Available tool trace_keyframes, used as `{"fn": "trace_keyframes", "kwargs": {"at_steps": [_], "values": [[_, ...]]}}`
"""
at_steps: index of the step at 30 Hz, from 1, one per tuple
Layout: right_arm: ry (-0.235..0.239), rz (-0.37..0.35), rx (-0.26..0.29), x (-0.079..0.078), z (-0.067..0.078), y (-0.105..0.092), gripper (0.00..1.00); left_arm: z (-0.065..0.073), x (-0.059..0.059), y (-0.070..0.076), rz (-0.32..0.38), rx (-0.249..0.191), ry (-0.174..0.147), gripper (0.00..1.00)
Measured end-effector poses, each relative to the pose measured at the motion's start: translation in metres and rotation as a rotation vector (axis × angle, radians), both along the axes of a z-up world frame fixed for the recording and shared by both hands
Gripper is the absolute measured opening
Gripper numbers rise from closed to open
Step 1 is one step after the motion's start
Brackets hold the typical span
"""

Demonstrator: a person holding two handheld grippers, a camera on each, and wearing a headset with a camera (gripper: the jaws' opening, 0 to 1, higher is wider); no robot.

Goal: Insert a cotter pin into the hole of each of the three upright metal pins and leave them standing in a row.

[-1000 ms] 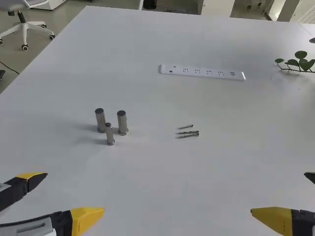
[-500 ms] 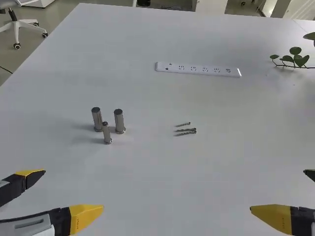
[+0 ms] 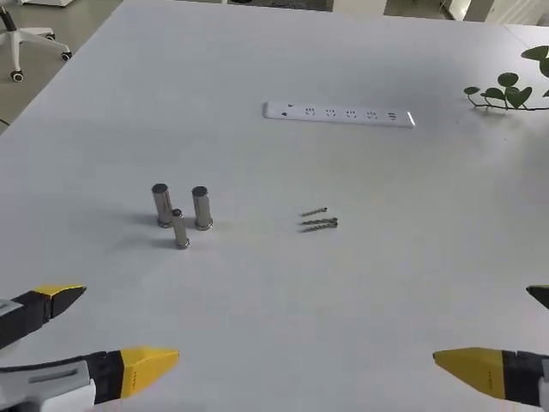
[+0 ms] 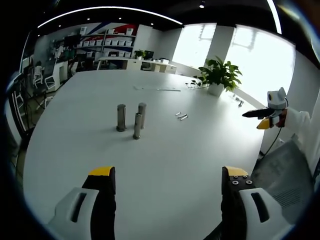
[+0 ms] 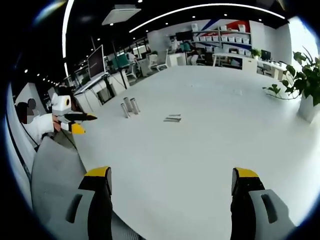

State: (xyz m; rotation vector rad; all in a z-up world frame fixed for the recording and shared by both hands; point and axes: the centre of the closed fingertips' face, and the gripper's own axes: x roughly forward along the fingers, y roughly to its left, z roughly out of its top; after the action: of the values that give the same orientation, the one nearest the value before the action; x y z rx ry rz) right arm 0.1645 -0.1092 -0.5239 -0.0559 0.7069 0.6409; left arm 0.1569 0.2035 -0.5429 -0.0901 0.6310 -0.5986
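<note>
three metal pins (image 3: 180,215) stand upright in a cluster on the table (image 3: 343,300), cotter pins (image 3: 317,220) lying flat to their right with long axes running left-right, while left gripper (image 4: 168,171) and right gripper (image 5: 171,172) gape wide, empty.

On your white flat bench (image 3: 257,326):
- Three upright cylindrical metal pins (image 3: 178,215): left of centre, in a close cluster, two side by side behind and one in front between them.
- Thin metal cotter pins (image 3: 317,220): lying together to the right of that cluster, apart from it.
- Long white power strip (image 3: 339,114): behind the cotter pins, well apart.
- Green leafy plant (image 3: 506,90): far right.
- Your left gripper (image 3: 129,324): near left, in front of the cluster.
- Your right gripper (image 3: 482,326): near right.
</note>
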Motion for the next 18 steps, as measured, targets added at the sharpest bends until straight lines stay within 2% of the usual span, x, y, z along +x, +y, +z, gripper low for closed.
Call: {"fn": "trace_keyframes", "kwargs": {"at_steps": [5,9,11,13,18], "values": [[-0.001,-0.005,0.004,-0.002,0.000,0.000,0.98,0.001,0.017,0.000,-0.006,0.010,-0.019,0.87],[0.005,-0.001,0.010,-0.005,-0.002,0.003,0.98,0.002,0.035,-0.002,-0.029,0.018,-0.037,0.84],[0.005,-0.003,0.013,-0.005,-0.002,0.004,0.98,0.002,0.044,-0.003,-0.039,0.019,-0.035,0.84],[0.003,-0.004,0.018,-0.005,-0.002,0.005,0.98,0.004,0.053,-0.005,-0.046,0.027,-0.049,0.83],[0.005,-0.005,0.022,-0.006,-0.003,0.005,0.98,0.006,0.070,-0.008,-0.045,0.016,-0.065,0.74]]}}
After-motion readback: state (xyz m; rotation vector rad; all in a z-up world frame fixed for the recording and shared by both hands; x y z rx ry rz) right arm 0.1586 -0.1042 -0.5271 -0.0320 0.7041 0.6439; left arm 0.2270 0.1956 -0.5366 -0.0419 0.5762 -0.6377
